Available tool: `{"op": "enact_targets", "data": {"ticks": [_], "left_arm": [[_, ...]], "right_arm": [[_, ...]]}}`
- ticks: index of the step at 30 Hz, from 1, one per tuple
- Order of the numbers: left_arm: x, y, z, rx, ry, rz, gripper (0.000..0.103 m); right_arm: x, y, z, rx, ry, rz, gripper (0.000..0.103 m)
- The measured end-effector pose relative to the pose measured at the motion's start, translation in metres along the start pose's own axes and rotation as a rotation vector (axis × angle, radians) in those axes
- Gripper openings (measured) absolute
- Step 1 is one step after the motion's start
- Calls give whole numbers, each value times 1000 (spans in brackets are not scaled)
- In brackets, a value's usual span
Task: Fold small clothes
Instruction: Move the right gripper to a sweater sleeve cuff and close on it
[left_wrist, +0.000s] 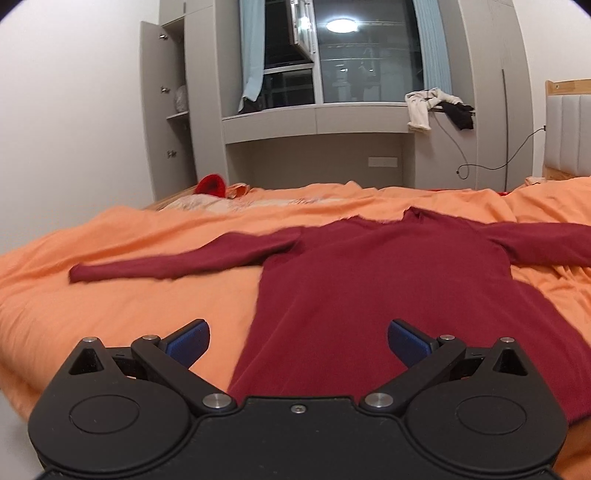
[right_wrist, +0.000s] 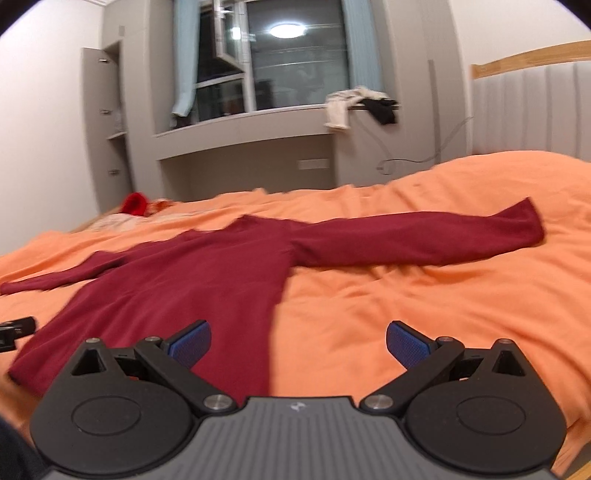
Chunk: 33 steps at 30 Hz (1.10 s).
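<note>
A dark red long-sleeved sweater (left_wrist: 369, 280) lies flat on the orange bed cover (left_wrist: 129, 295), hem towards me, both sleeves spread out sideways. My left gripper (left_wrist: 298, 341) is open and empty, hovering over the hem's left part. In the right wrist view the sweater (right_wrist: 192, 288) lies left of centre, its right sleeve (right_wrist: 424, 236) stretched to the right. My right gripper (right_wrist: 298, 341) is open and empty, above the hem's right edge and the orange cover (right_wrist: 406, 295). The tip of the left gripper (right_wrist: 14, 328) shows at the left edge of that view.
A bright red garment (left_wrist: 210, 184) and pale cloth lie at the bed's far left corner. Grey cabinets and a window ledge (left_wrist: 314, 114) with draped clothes (left_wrist: 436, 105) stand behind the bed. A padded headboard (right_wrist: 532, 110) rises at the right. A cable (left_wrist: 480, 162) hangs beside it.
</note>
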<state>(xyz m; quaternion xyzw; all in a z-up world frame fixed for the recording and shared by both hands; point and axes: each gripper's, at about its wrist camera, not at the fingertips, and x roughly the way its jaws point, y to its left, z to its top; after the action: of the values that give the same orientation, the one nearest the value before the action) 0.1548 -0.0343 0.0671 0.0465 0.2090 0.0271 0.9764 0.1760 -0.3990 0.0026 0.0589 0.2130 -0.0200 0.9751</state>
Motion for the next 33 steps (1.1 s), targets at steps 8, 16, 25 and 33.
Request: {"op": "enact_targets", "data": {"ticks": [8,16,25,33], "left_arm": [[54,-32,38,45,-2,-73,103],[107,-40,55,41,10,-90,103],[141,-36,49,-4,60,-97,103],[158,-36,44,4,92,-83,103]], "right_arm": [[40,-47,29,115,23,-88,103],[87,-88,47,162,51,-210,103],[114,-99,58,126,38,-285,103],[135,-106,65,95,55,-290,103]]}}
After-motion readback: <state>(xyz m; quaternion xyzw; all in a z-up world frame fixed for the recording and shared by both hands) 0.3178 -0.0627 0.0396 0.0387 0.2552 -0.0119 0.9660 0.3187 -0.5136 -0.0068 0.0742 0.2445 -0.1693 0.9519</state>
